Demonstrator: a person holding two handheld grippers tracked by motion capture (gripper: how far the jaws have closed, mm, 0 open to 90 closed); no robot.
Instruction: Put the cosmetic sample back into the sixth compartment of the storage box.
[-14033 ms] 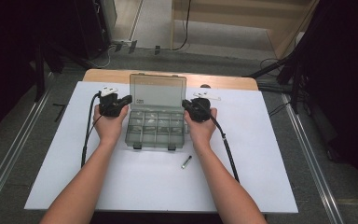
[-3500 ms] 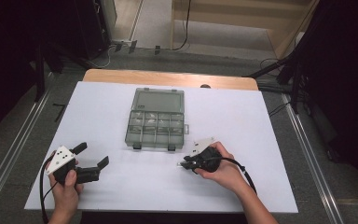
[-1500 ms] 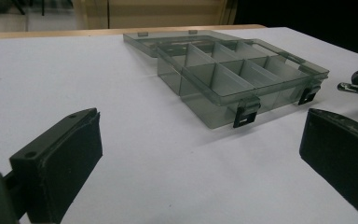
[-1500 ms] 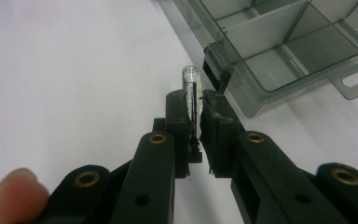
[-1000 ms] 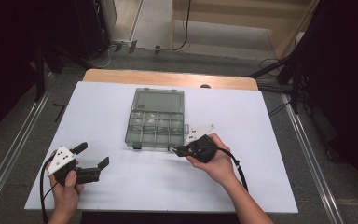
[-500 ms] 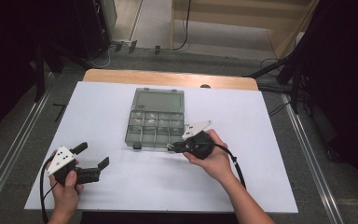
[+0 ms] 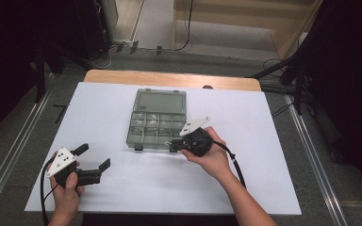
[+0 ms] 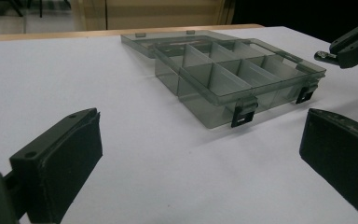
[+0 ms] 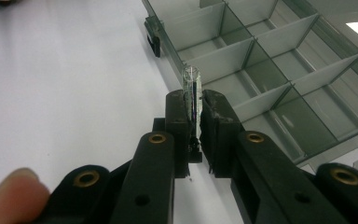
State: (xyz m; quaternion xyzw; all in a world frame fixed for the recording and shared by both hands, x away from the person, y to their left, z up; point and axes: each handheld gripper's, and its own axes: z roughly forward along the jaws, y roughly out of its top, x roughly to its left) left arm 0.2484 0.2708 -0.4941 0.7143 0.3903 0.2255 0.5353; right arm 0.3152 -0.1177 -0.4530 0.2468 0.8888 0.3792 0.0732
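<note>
A smoky clear compartment box [image 7: 156, 128] lies open on the white table, its lid [image 7: 164, 100] folded flat behind it. My right gripper [image 7: 172, 145] is at the box's front right corner, shut on a small shiny cylinder [image 9: 192, 84]. The cylinder sticks out past the pads and points at the box's near compartments [image 9: 261, 60]. My left gripper [image 7: 94, 156] rests at the table's front left, open and empty. In the left gripper view its jaws [image 8: 200, 126] frame the box [image 8: 233, 77], with the right gripper [image 8: 349, 46] at the far right.
The white table top [image 7: 264, 122] ends at a wooden strip [image 7: 169, 79] behind the box. Metal rails run along the floor on both sides. A fingertip [image 9: 14, 186] shows at the lower left of the right gripper view.
The right gripper picked up the cylinder from the table and has carried it up and left to the box's front edge. The left gripper left the box and now rests still at front left.
</note>
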